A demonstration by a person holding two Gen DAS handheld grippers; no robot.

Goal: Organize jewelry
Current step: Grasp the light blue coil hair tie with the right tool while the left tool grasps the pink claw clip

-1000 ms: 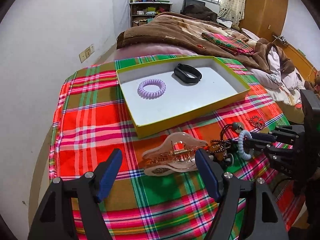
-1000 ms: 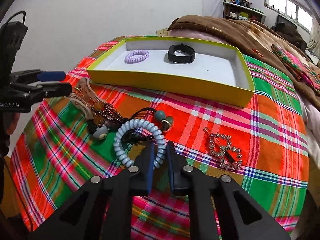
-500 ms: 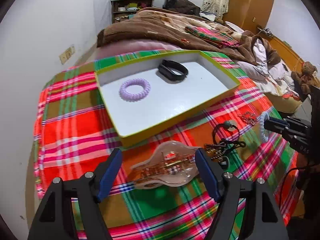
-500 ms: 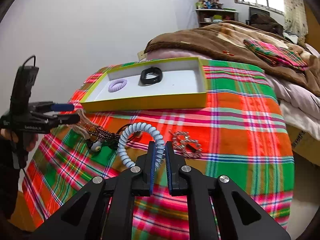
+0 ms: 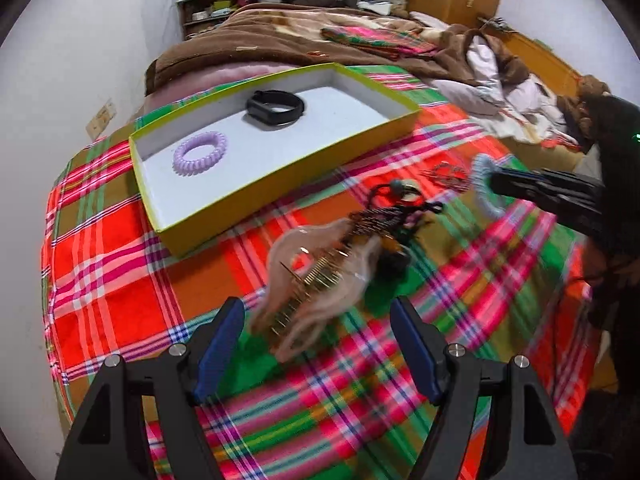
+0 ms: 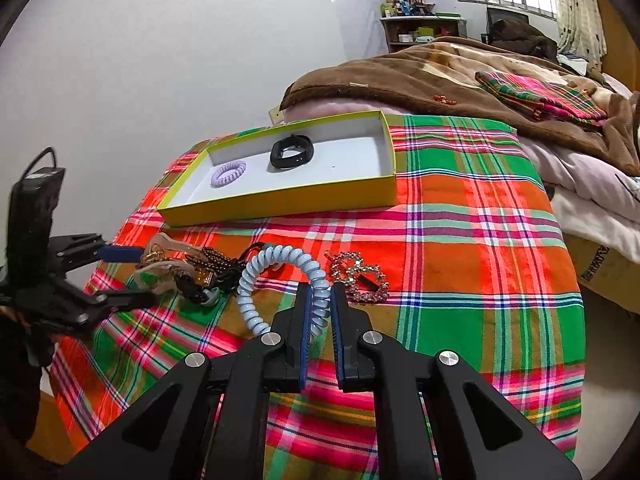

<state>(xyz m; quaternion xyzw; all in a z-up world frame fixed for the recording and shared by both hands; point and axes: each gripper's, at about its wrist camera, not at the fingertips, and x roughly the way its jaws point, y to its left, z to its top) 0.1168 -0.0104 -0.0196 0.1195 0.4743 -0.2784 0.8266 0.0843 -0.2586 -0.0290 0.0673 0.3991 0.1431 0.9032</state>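
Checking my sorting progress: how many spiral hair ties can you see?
2. A purple hair tie lies in the yellow box; a light blue hair tie is pinched in the right tongs. The tangled pile could hide more.

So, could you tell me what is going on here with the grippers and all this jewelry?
A person is sorting jewelry into a yellow tray, which holds a purple coil tie and a black band. The right gripper is shut on a blue coil tie. The left gripper is open around a clear hair claw on the plaid cloth.
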